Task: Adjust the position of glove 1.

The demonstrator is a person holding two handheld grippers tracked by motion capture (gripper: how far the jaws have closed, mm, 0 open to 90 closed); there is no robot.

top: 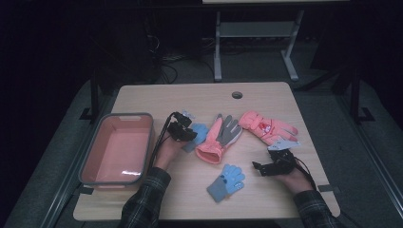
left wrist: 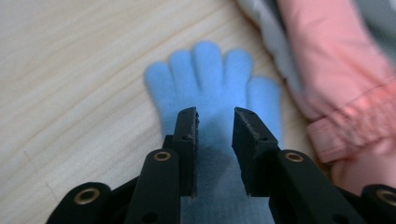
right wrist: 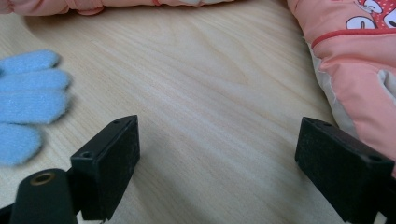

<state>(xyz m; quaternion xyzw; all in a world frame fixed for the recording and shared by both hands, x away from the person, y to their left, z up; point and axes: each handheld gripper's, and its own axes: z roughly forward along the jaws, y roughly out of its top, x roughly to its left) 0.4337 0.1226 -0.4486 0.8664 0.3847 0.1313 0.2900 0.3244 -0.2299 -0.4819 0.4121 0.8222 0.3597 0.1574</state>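
A small light-blue knit glove [left wrist: 210, 79] lies flat on the wooden table, fingers pointing away, beside a pink and grey ski glove [left wrist: 336, 70]. My left gripper [left wrist: 215, 116] hovers over the blue glove's palm with a narrow gap between its jaws, and the pads do not press on the fabric. In the high view this left gripper [top: 183, 130] sits left of centre by that blue glove [top: 198, 134]. A second blue glove [top: 227, 182] lies nearer the front. My right gripper [right wrist: 217, 140] stands wide open over bare wood, between the second blue glove [right wrist: 28, 98] and a pink printed glove [right wrist: 359, 70].
A pink bin with a grey rim [top: 90, 161] stands at the table's left side and holds nothing. The pink and grey glove [top: 218, 140] and the pink printed glove [top: 266, 127] lie mid-table. A round cable hole [top: 236, 95] marks the far edge.
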